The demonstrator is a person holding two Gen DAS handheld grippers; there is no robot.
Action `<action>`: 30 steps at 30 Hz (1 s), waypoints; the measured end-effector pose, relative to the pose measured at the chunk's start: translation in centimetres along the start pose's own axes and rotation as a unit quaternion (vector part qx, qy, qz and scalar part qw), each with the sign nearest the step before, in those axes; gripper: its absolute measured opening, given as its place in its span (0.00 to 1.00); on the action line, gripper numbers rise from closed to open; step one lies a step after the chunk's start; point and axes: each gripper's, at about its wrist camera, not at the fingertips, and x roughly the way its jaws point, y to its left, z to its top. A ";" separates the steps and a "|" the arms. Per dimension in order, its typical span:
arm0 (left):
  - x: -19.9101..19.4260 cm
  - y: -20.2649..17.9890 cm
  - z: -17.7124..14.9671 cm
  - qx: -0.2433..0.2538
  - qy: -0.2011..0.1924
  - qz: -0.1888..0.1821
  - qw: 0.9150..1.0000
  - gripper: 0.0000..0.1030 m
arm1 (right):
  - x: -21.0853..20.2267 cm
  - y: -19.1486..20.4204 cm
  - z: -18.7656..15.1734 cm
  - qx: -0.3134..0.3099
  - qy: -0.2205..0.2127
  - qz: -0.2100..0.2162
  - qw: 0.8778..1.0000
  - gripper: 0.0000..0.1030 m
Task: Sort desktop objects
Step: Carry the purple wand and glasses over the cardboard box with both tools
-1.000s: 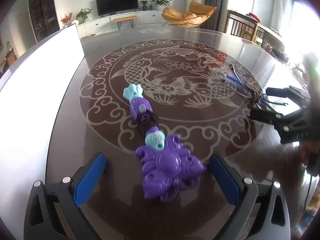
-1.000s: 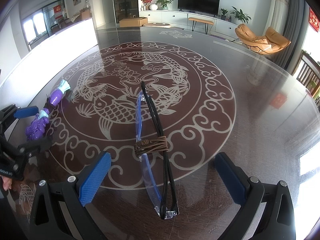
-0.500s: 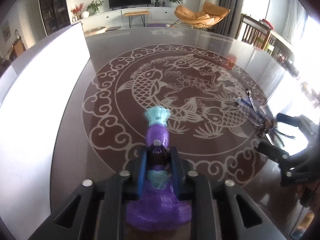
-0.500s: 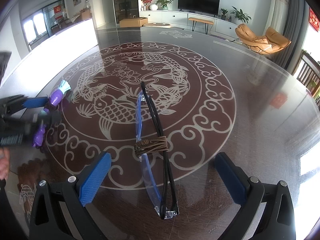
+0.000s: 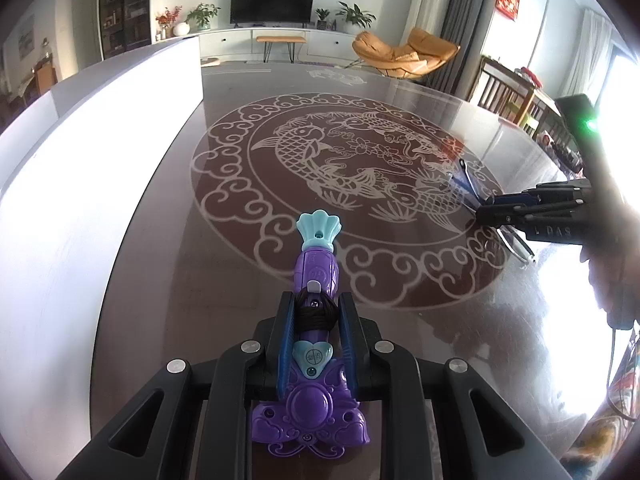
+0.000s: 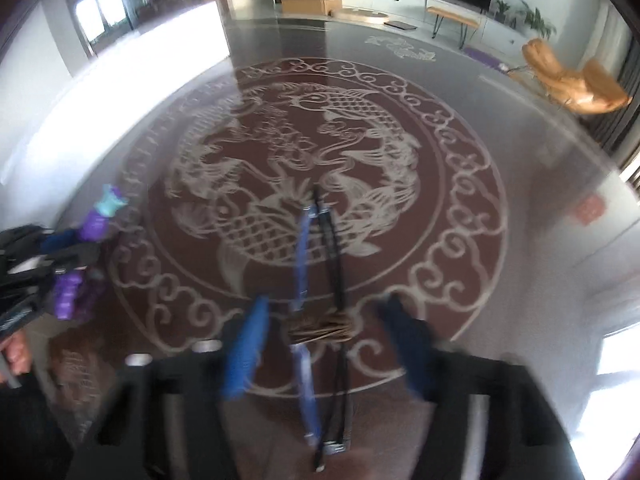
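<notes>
Round glass table (image 5: 168,264), left hand-held gripper (image 5: 316,320) clamping purple toy (image 5: 314,360), right hand-held gripper (image 6: 328,340) narrowly straddling bundle (image 6: 320,324).

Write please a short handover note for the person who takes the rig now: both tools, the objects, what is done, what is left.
Left tool: shut on the purple toy wand, at its hair-tie band, near the table's left side.
Right tool: open, blurred, astride the pen bundle.
Done: wand grasped.
Left: grip the bundle, then sort both; no destination is visible.
</notes>
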 end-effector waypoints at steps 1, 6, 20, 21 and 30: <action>-0.3 0.2 -0.3 -0.005 -0.004 -0.003 1.000 0.20 | 0.1 0.0 0.1 0.010 0.008 -0.003 1.000 0.26; -3.9 0.5 -0.4 -0.026 -0.052 -0.019 0.998 0.20 | -2.1 0.8 -0.1 0.021 -0.003 -0.001 1.000 0.26; -21.6 12.1 5.9 -0.096 -0.193 -0.009 0.976 0.20 | -14.7 16.5 12.8 -0.049 -0.128 0.134 0.981 0.26; -22.0 13.6 6.0 -0.100 -0.187 0.006 0.977 0.20 | -15.0 18.2 13.7 -0.055 -0.134 0.151 0.978 0.26; -14.1 25.1 4.1 -0.154 -0.029 0.100 0.983 0.20 | -8.2 34.8 17.8 -0.082 -0.076 0.254 0.961 0.27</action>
